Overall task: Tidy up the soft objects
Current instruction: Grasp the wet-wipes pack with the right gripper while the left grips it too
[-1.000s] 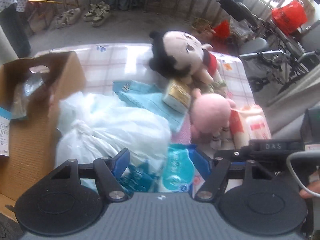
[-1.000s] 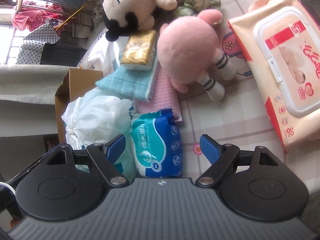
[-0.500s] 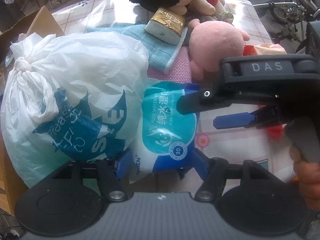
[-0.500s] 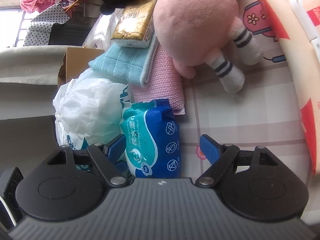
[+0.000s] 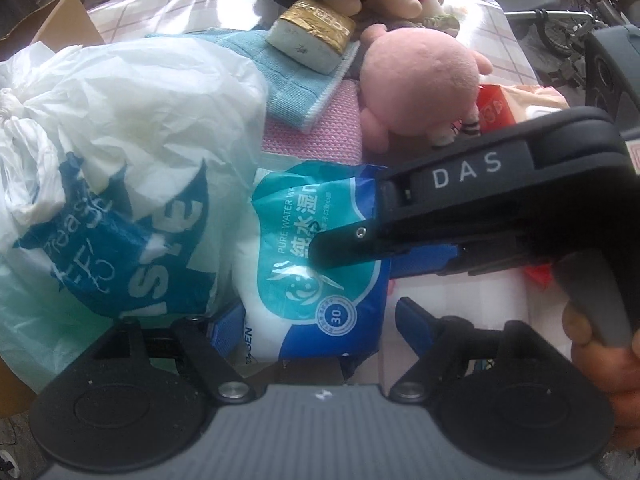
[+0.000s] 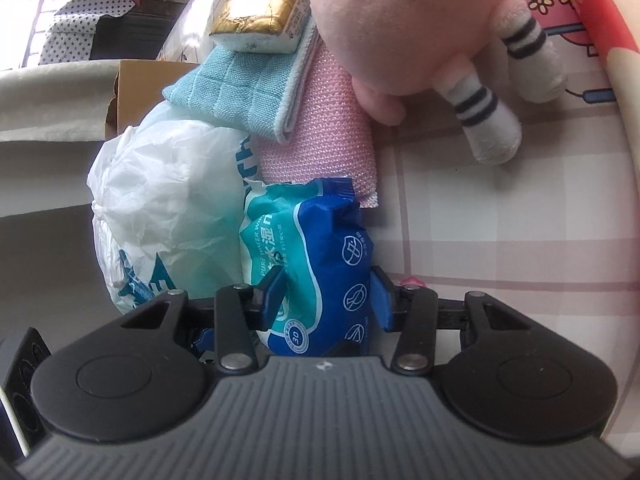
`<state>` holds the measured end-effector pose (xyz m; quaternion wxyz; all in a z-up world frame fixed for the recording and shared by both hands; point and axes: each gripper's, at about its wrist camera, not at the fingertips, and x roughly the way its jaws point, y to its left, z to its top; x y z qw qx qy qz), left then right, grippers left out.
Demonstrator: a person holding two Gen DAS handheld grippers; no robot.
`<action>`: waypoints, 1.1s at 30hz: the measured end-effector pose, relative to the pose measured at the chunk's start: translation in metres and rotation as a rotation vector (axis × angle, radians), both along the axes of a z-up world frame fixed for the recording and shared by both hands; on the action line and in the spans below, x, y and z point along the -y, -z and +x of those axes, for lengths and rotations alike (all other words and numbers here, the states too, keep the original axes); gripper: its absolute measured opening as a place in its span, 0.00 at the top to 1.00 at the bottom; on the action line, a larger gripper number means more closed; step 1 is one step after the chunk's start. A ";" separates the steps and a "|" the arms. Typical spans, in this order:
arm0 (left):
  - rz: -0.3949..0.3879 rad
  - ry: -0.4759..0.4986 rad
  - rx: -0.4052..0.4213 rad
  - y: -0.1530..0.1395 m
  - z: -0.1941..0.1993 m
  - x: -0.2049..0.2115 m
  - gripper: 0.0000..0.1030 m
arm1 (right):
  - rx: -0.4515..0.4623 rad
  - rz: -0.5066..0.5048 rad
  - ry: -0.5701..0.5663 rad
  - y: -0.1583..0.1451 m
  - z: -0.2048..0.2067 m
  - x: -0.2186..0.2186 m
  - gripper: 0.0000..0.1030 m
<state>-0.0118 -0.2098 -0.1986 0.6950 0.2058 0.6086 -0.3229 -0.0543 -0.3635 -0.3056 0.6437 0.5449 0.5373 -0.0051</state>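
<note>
Wipes pack (image 6: 320, 276), blue and teal, lies on the checked worktop (image 6: 500, 248) with the tied white plastic bag (image 6: 168, 208) touching its left side in the right wrist view. The right gripper (image 6: 326, 300) has just been closing and now has both blue pads pressed against the pack's sides, clamped on it. The left gripper (image 5: 320, 326) has just been opening; its fingers stand apart around the near end of the same pack (image 5: 316, 264), the left pad close to the wrapper and the right pad clear of it, so it does not grip. In the left wrist view the right gripper's black body, marked DAS, reaches in from the right over the pack, and a hand (image 5: 600, 344) holds its handle. Beyond the pack a pink cloth (image 6: 324, 132) lies under a folded light-blue cloth (image 6: 244, 84), which carries a gold-wrapped tissue pack (image 6: 260, 4). A pink plush toy (image 6: 412, 28) rests just beside the cloths.
</note>
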 end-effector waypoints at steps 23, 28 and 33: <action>-0.001 0.171 -0.039 0.025 -0.028 0.037 0.22 | -0.076 -0.047 0.109 0.000 -0.053 0.024 0.30; -0.007 0.166 -0.022 0.028 -0.032 0.036 0.29 | -0.059 -0.006 0.134 0.006 -0.055 0.007 0.33; -0.029 0.165 -0.037 0.022 -0.037 0.032 0.32 | -0.059 -0.032 0.137 0.002 -0.052 -0.001 0.41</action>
